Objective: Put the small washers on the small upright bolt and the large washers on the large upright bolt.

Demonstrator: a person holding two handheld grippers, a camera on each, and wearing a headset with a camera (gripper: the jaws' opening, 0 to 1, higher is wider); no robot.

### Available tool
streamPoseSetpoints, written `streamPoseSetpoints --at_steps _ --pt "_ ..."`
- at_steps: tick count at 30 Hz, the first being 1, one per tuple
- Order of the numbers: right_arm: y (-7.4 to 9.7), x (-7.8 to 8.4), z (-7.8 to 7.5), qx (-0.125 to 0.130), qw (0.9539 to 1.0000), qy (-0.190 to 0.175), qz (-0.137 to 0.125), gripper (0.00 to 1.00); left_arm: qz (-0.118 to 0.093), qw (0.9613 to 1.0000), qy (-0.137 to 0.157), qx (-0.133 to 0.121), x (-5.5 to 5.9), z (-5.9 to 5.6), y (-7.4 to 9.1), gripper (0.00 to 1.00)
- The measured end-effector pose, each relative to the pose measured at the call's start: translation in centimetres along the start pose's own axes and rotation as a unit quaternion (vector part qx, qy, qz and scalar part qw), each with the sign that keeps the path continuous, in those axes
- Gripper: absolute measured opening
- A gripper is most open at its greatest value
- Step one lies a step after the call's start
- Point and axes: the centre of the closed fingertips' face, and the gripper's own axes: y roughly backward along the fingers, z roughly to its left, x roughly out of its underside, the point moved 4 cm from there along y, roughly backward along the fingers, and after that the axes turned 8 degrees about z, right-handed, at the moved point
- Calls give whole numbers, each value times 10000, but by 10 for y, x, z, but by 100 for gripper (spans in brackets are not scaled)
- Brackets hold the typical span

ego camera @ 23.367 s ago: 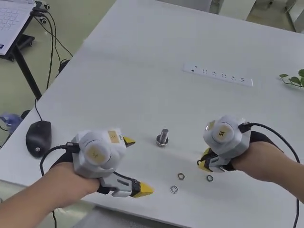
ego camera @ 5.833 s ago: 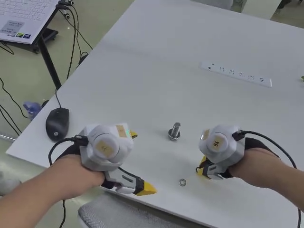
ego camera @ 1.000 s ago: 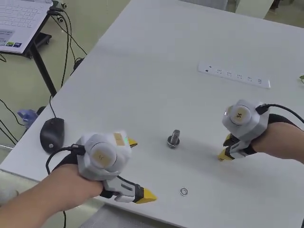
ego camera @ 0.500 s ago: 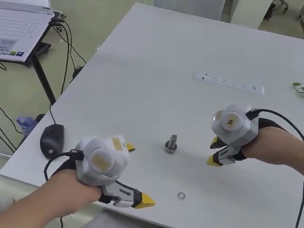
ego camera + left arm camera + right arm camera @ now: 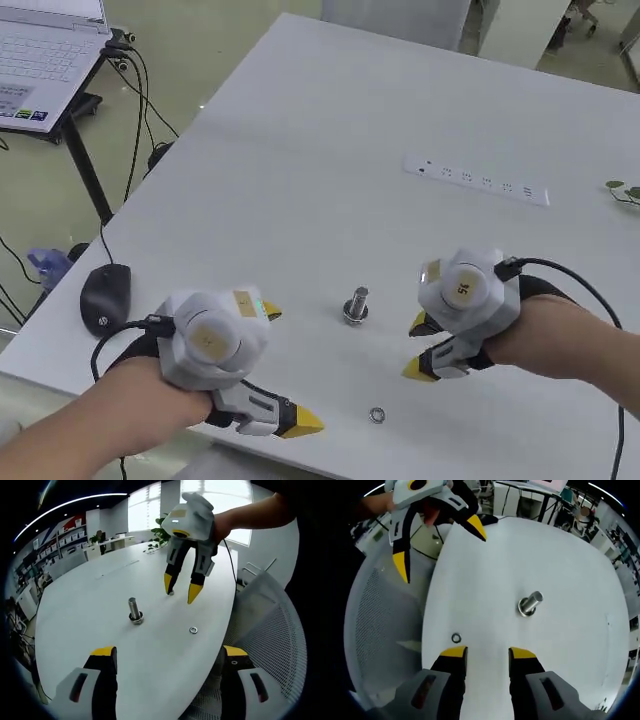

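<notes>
Head view shows the right tool (image 5: 419,348) back over the near part of the white surface (image 5: 300,180), between the upright bolt (image 5: 356,305) and the one loose washer (image 5: 377,414). A second ago it hung farther out to the right of the bolt. Its jaws stand spread with nothing between them. Right gripper view puts that washer flat on the surface just beyond one jaw tip, slightly outside the gap, with the bolt well apart on the other side. Three loose washers lay near the front edge earlier, then one, and that one is still there. A collar round the bolt's foot in the left gripper view may be washers already threaded on or the bolt's own head; it is too small to tell. The task looks nearly finished, and the right tool's return reads as an approach to the last washer. The left tool (image 5: 288,367) stays by the front edge, jaws wide apart and empty. With one bolt in view, its size class cannot be judged.
</notes>
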Motion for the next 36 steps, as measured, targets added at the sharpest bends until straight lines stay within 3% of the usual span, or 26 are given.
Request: streamPoseSetpoints --at_steps 10,22,29,36 --pt "-8 -9 22 -121 9995 277 -92 33 -23 10000 -79 -7 -2 -3 0 85" --pt "-34 -7 46 -210 9980 600 14 32 -66 9999 -86 -13 -7 -3 -3 85" --pt "-48 -4 45 -204 9974 693 52 30 24 9999 -134 5 -5 -4 -3 84" --pt "-56 -3 48 -250 9963 810 140 28 -22 9999 -132 11 -10 -3 -4 84"
